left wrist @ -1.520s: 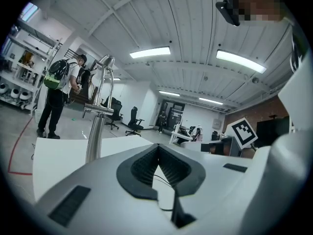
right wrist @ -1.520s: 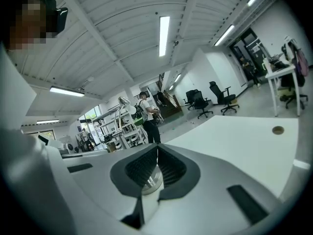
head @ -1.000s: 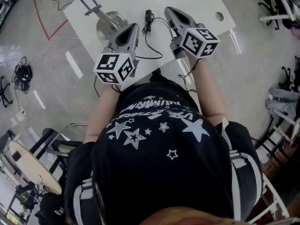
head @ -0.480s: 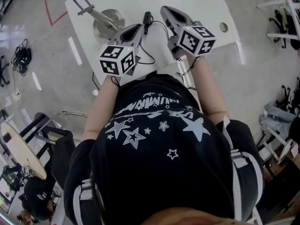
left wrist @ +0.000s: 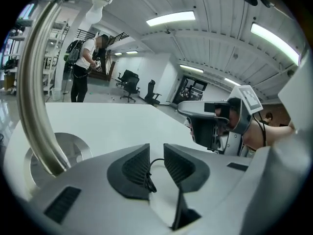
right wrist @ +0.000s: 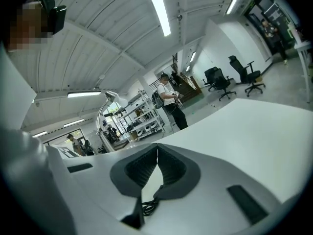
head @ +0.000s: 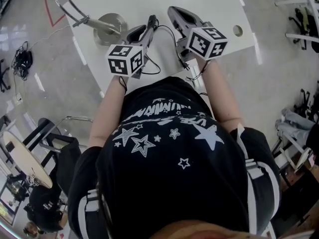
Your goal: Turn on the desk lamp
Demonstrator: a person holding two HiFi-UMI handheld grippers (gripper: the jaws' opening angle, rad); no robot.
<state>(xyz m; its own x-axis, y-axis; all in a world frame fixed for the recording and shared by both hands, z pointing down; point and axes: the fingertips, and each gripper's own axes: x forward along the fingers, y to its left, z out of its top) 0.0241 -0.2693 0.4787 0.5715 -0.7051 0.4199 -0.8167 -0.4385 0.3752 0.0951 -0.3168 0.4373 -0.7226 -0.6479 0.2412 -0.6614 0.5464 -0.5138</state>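
Observation:
The desk lamp stands at the table's left: a round metal base and a chrome arm, seen close in the left gripper view as the arm and base. Its black cord runs across the white table. My left gripper hangs over the cord's inline switch, its jaws opening with a narrow gap. The cord shows below that gap, untouched by the pads. My right gripper hovers just right of it, shut on nothing.
A round cable hole sits near the table's right edge. A person stands far off on the floor, with office chairs beyond. Cables lie on the floor at the left.
My left gripper has moved forward and right to the cord's switch, and its jaws have parted from shut. The right gripper has barely shifted.

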